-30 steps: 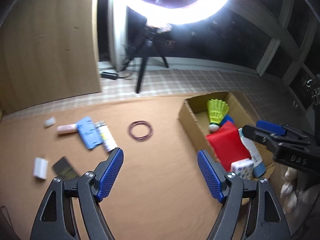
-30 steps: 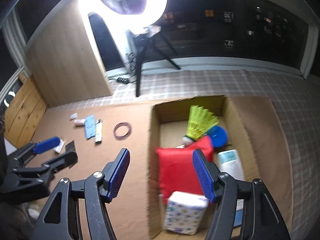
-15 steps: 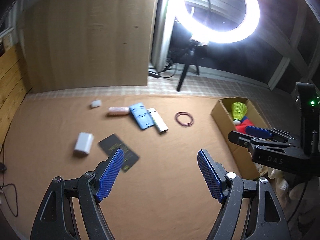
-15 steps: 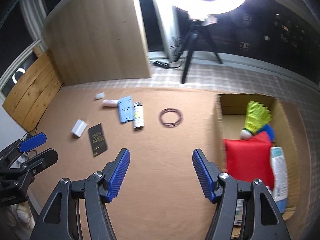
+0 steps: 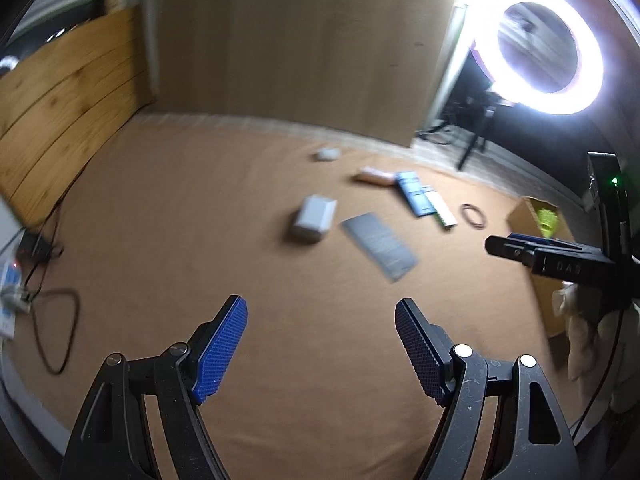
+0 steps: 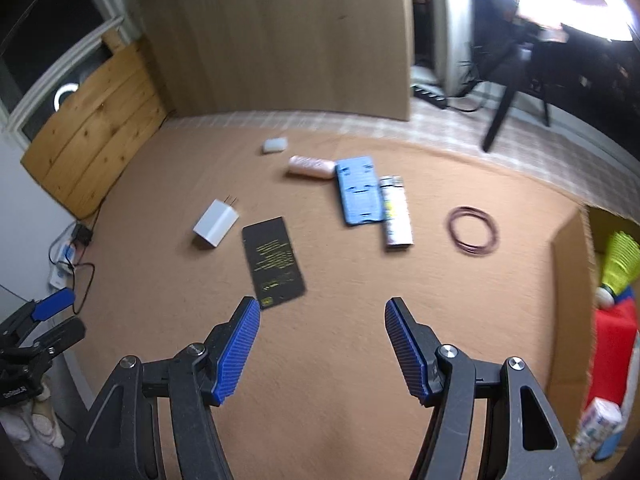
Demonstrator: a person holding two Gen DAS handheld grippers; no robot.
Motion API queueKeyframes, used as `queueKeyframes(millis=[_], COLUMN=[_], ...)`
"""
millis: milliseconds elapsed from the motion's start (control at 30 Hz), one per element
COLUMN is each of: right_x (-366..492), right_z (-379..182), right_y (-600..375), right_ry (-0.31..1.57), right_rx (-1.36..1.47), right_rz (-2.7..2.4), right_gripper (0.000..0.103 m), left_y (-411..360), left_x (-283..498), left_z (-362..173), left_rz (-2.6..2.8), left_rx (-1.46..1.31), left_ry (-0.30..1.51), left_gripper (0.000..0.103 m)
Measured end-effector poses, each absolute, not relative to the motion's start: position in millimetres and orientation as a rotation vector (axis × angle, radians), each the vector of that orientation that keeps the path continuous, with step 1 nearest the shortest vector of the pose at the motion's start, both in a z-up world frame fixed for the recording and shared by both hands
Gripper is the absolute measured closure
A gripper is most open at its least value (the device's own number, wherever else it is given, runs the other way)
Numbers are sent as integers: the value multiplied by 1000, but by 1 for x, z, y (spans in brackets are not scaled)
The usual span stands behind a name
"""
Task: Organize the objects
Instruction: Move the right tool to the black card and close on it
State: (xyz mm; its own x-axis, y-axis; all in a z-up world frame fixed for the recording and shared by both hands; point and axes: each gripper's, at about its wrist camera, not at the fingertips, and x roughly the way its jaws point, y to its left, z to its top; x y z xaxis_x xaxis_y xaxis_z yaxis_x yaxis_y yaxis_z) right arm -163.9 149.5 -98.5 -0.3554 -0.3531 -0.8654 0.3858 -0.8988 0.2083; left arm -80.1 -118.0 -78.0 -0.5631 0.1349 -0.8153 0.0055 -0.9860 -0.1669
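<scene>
Right wrist view: a black card (image 6: 276, 261) lies on the brown mat (image 6: 340, 360), at eleven o'clock from the right gripper (image 6: 322, 350), whose jaws stand apart, empty. The left gripper (image 5: 320, 350) is likewise spread and empty. The cardboard box (image 6: 570, 300) waits at three o'clock. Best to approach low and slide a pad under the card's edge.

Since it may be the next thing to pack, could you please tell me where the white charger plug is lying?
In the right wrist view the white charger plug lies left of centre on the brown mat, just left of the black card.
</scene>
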Motion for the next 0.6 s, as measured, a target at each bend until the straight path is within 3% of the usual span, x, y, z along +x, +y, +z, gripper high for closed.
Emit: queueKeyframes(millis=[600], right_x=[-224], right_z=[-158], right_y=[74], right_ry=[81], right_rx=[1581], right_rz=[-2121], right_gripper=[42], left_y=[-205], left_x=[-46], left_z=[-105], left_rz=[2774], left_rx=[-1543], left_ry=[-365], left_gripper=[24])
